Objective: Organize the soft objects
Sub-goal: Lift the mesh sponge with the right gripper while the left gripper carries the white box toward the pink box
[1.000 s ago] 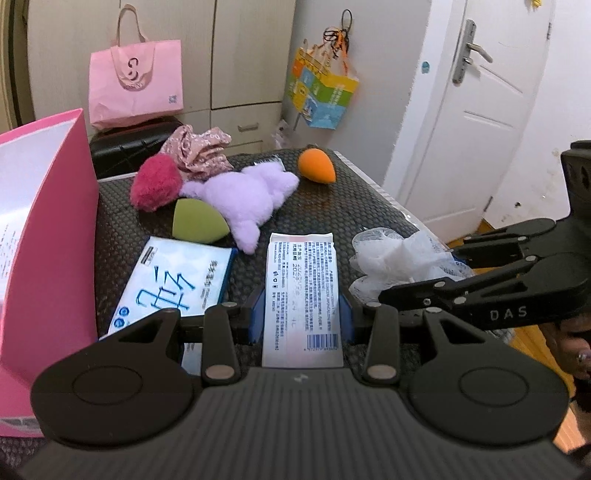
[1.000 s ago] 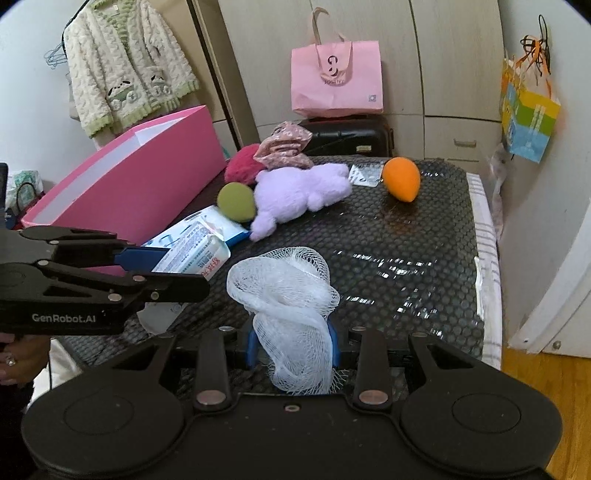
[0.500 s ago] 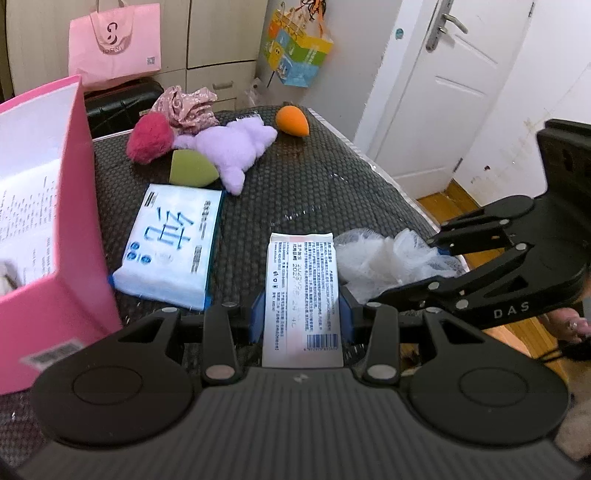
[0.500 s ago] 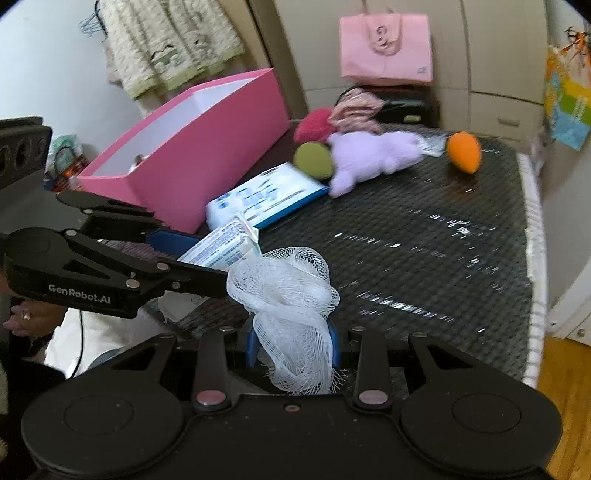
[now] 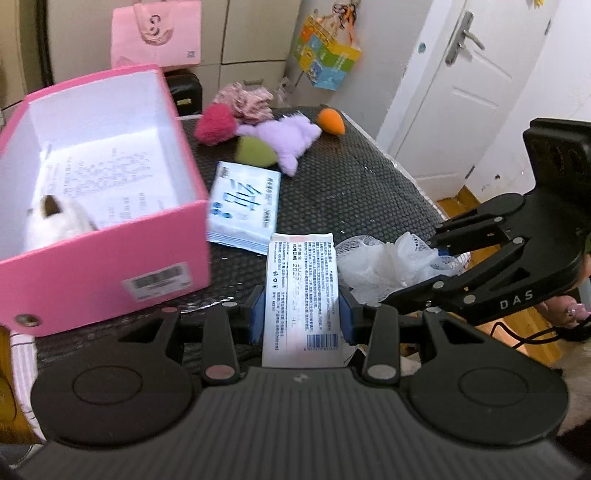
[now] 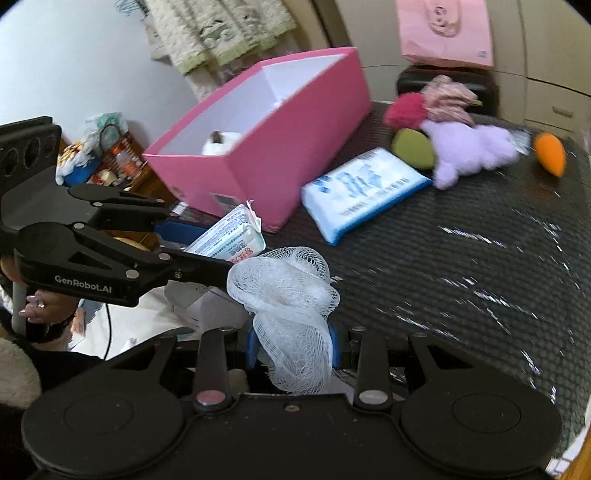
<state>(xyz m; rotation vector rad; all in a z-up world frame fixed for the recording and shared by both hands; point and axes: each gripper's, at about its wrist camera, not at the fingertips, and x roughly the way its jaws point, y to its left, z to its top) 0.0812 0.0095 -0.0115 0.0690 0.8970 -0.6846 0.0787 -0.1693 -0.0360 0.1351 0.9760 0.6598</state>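
Note:
My left gripper is shut on a white tissue packet, lifted above the table's near edge. My right gripper is shut on a white mesh bath puff; the puff also shows at right in the left wrist view. The open pink box stands at left with a white plush toy inside. Further back on the table lie a blue wipes pack, a green sponge, a purple plush, a red pompom, a floral scrunchie and an orange sponge.
The dark honeycomb table carries everything. A pink tote bag and a black case sit behind it by the cabinets. A white door is at right. A hand holds the left gripper's handle.
Both grippers pulled back, rose and swung left with their loads held. The pink box's inside and the white plush in it came into view.

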